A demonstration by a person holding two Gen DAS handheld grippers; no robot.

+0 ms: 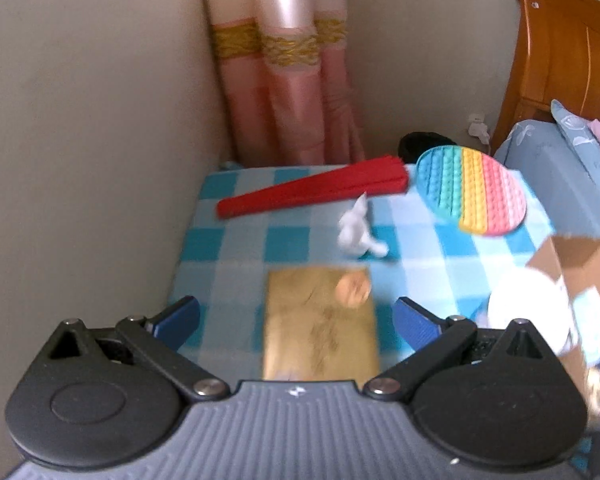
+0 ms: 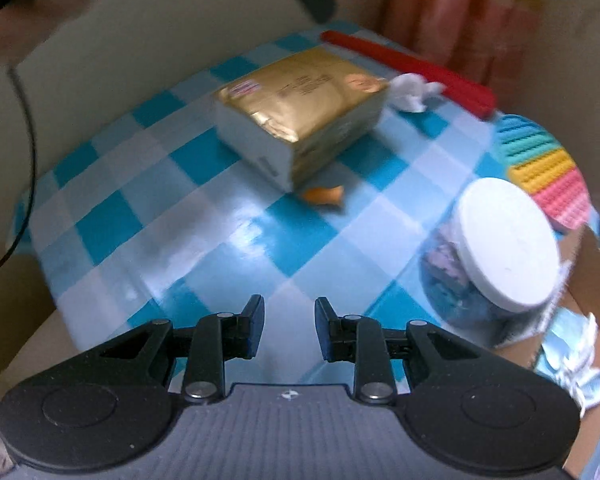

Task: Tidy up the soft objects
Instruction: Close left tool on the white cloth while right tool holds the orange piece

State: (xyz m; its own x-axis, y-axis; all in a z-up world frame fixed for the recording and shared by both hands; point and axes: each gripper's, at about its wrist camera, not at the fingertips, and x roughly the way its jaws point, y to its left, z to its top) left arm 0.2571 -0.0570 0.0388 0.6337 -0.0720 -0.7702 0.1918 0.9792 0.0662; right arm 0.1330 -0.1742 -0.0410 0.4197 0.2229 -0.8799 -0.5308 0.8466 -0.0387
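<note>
A gold tissue pack (image 1: 320,324) lies on the blue checked table (image 1: 228,248), between the wide-open fingers of my left gripper (image 1: 296,316), which hovers just above it. The pack also shows in the right wrist view (image 2: 300,108). A crumpled white tissue (image 1: 358,232) lies behind it, also seen from the right (image 2: 412,88). A rainbow pop-it mat (image 1: 472,192) lies at the far right. My right gripper (image 2: 289,328) is open and empty over the table's near part. A small orange piece (image 2: 326,196) lies by the pack.
A red folded fan (image 1: 312,192) lies at the back of the table. A clear jar with a white lid (image 2: 504,244) stands at the right by a cardboard box (image 1: 580,280). Walls, pink curtain and a bed with wooden headboard (image 1: 560,60) surround the table.
</note>
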